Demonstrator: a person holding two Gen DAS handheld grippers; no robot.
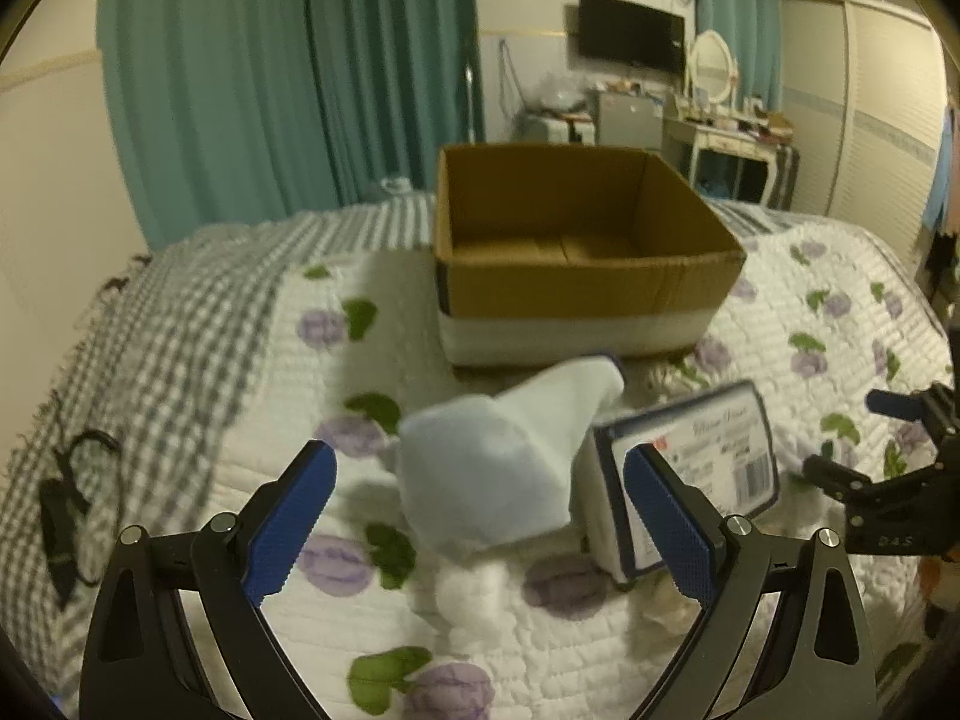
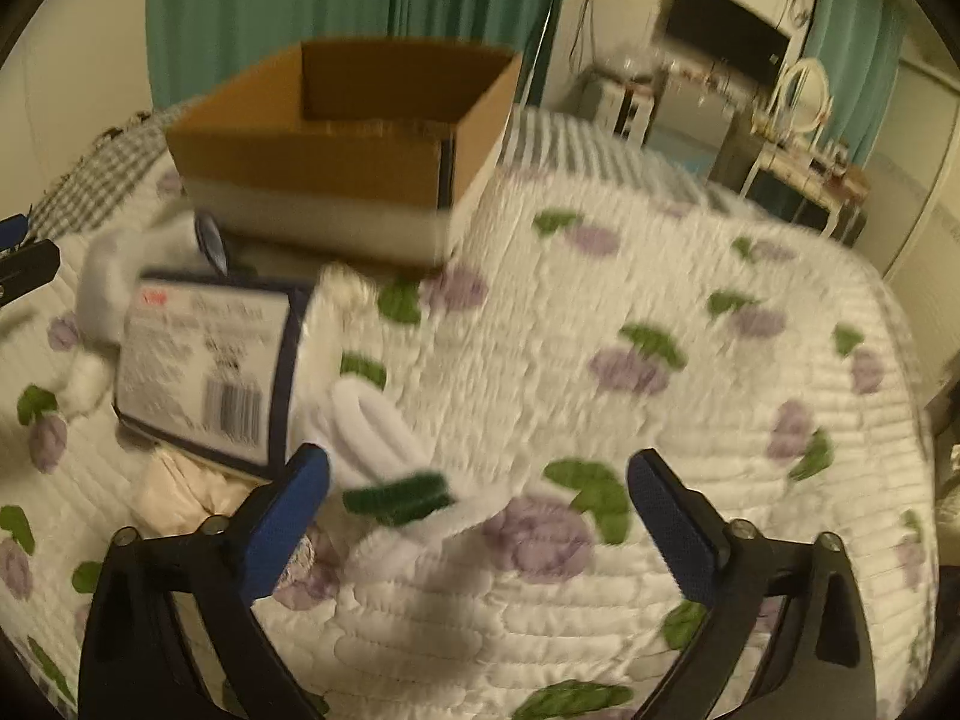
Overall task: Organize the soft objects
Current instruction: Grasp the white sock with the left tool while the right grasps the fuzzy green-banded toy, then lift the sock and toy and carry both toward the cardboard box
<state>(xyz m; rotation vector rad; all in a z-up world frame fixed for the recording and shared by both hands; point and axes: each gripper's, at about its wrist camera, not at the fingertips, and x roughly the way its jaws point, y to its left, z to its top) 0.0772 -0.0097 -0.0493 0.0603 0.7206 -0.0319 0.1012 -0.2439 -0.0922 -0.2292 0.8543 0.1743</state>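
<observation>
Jaws of the left gripper (image 1: 480,522) stood wide apart and empty, blue pads (image 1: 294,516) flanking a pale blue cloth (image 1: 498,468) that lay bunched on the quilt (image 1: 252,360) at twelve o'clock of the gripper. The cloth peaked toward one o'clock, its tip near the base of the box (image 1: 576,276), which sat further out at twelve o'clock, open-topped, with nothing seen in the part of its floor that showed. Just beside the cloth at three o'clock lay a packet (image 1: 696,468) with a barcode label, partly behind the right-hand pad.

The right gripper (image 2: 480,516) was likewise spread and held nothing. At its eleven o'clock lay a white roll (image 2: 372,426) with a green band (image 2: 396,498), close to the left pad; the packet (image 2: 204,360) sat beyond at ten o'clock, and the box (image 2: 336,138) at eleven o'clock, further off. Its view was blurred, so finer detail could not be told.

The step in hand seemed to be the left gripper's pick of the cloth. To do it well, the pads ought to come down astride the thickest bunch rather than the thin tip, low enough to gather several folds, and clear of the packet so that its edge was not pinched too. A firm close before lifting would help, since loose fabric would likely sag or slip, and the lift should clear the box wall before release.
</observation>
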